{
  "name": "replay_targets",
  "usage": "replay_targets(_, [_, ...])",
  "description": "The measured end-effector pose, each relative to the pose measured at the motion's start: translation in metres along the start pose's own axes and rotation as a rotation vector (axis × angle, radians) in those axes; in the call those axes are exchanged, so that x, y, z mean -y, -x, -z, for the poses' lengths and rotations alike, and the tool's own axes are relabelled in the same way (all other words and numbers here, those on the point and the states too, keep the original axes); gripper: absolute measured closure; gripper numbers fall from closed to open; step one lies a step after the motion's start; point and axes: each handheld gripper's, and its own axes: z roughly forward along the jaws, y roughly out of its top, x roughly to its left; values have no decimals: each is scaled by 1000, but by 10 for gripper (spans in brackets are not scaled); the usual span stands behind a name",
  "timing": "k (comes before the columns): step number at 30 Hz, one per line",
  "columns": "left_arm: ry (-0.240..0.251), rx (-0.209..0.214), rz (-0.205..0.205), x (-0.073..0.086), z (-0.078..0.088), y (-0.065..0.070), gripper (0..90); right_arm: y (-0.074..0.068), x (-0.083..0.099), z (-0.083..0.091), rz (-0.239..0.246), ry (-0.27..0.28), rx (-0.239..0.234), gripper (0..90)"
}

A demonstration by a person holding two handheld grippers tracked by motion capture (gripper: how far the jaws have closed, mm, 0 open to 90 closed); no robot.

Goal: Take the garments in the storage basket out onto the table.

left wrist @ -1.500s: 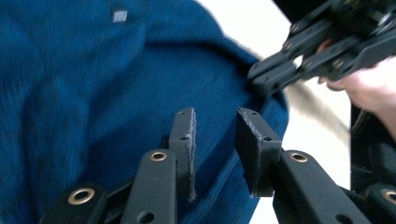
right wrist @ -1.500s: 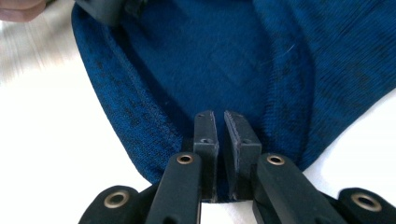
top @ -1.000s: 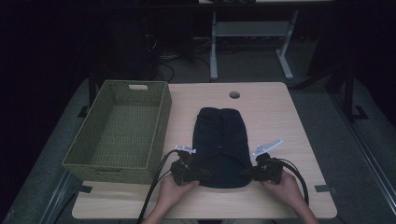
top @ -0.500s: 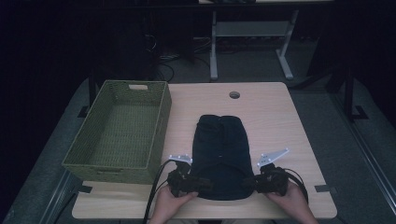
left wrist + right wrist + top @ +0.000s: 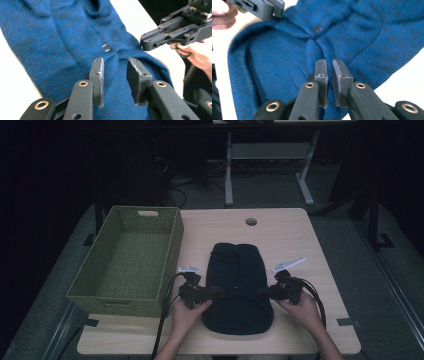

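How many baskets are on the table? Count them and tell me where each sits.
1. The green woven basket sits on the table's left side, beside the dark blue garment, empty as far as the high view shows.

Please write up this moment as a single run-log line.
left gripper: open, over blue knit garment | right gripper: shut, just closed, nothing visibly pinched, over garment | green basket: left of garment

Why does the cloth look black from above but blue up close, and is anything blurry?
High view is dim and underexposed, so the cloth reads black; left gripper view is bright, with the table blown out white; right gripper view shows the weave soft and slightly blurred.
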Motion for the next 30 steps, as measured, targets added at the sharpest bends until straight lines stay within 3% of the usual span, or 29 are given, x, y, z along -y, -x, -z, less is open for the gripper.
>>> replay_targets(7, [-27,6,24,12,-2,1,661,0,11,-4,-17,-7,-35,826])
replay_targets(9, [-20,17,26,18,-1,2,664,-6,15,-3,7,-17,-33,824])
replay_targets(15, [-7,41,32,36,5,9,684,-11,24,0,6,-20,-52,816])
replay_targets(23, [-46,33,-24,47,8,23,684,-18,28,3,35,-54,-52,811])
replay_targets(30, [-57,51,-30,49,10,27,673,-21,36,5,33,-40,-76,811])
